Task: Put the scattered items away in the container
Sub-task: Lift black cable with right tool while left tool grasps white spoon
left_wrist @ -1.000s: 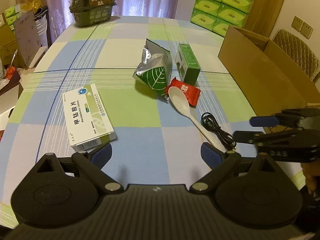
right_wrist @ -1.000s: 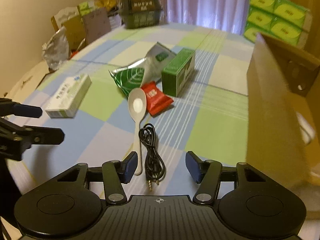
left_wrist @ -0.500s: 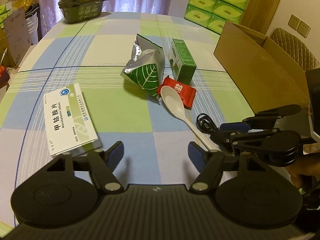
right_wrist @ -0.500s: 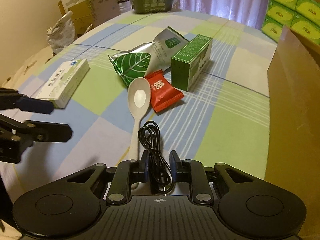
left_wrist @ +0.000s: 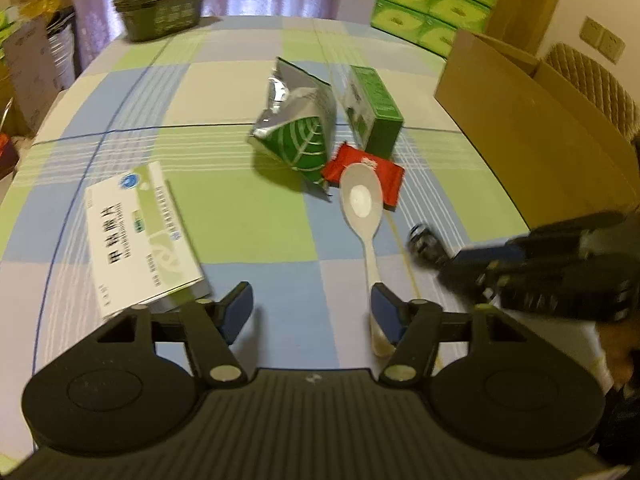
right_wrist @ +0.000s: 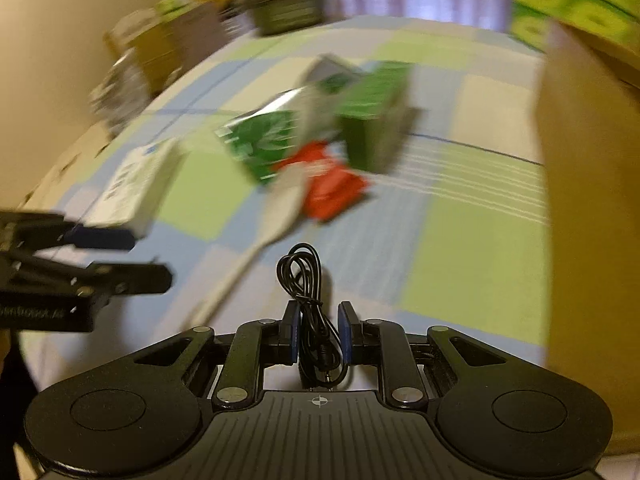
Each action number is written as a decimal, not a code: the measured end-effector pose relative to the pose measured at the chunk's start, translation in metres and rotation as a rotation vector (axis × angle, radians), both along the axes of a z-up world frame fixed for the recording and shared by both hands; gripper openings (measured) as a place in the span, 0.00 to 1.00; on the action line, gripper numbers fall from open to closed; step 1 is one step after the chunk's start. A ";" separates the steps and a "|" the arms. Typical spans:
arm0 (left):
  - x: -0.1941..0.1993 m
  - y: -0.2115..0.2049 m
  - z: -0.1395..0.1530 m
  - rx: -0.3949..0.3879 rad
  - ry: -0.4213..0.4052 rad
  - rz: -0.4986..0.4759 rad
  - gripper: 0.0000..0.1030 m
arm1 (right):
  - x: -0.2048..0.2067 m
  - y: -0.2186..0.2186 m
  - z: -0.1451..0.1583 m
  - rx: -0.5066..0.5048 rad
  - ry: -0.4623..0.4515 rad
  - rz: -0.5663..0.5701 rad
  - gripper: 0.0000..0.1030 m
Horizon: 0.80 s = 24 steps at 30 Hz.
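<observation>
Right gripper: jaws clamped on the coiled black cable, loop sticking out at twelve o'clock, clear of the worktop. The cardboard box looms at three o'clock, so this hand has the short trip. Left gripper: jaws wide, holding nothing, the white spoon at one o'clock, handle running toward its right jaw.

Spoon overlaps the snack packet — foil bag behind, medicine box left, cardboard box right
</observation>
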State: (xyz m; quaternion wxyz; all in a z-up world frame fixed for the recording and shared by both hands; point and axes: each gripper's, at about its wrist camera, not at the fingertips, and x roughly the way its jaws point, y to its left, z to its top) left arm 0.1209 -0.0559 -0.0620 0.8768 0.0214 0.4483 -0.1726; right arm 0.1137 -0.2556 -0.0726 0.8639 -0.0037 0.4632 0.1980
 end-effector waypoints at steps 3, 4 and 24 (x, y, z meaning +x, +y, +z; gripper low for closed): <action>0.009 -0.017 -0.002 0.010 -0.018 -0.035 0.46 | 0.000 -0.014 0.002 -0.004 -0.012 -0.051 0.21; 0.013 -0.022 -0.003 0.010 -0.024 -0.041 0.45 | 0.000 -0.018 0.002 -0.004 -0.014 -0.061 0.21; 0.066 -0.065 -0.030 0.076 -0.071 -0.036 0.27 | 0.003 -0.021 -0.003 0.021 -0.035 -0.084 0.21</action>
